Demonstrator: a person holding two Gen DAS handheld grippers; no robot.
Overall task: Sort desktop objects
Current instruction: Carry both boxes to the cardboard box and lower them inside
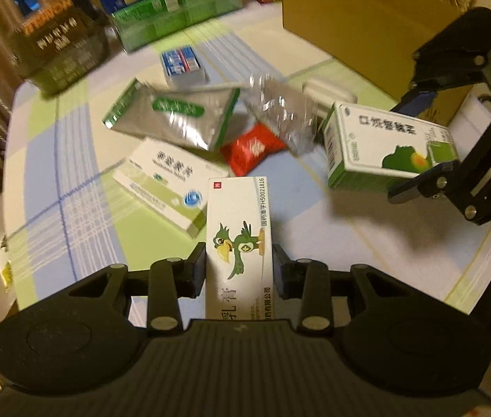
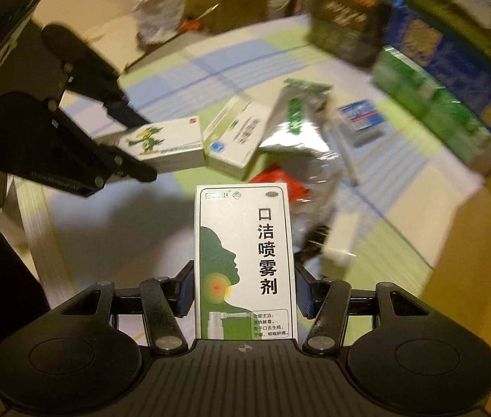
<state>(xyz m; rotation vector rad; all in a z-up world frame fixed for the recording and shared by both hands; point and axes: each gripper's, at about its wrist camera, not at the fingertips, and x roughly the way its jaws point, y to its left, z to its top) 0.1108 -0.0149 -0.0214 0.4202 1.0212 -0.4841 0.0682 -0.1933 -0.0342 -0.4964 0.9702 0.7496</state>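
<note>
Left wrist view: left gripper (image 1: 239, 269) clamps parrot box (image 1: 240, 239), right gripper (image 2: 243, 290) clamps spray box (image 2: 245, 260), both lifted near the red sachet (image 1: 253, 147) (presumably for sorting), remaining packets lying around it.

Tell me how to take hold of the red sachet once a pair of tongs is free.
Come from above the red sachet and pinch its puffy middle across the narrow width. It lies flat on the table, and its far edge sits against the foil pouch, so a side approach looks blocked.
</note>
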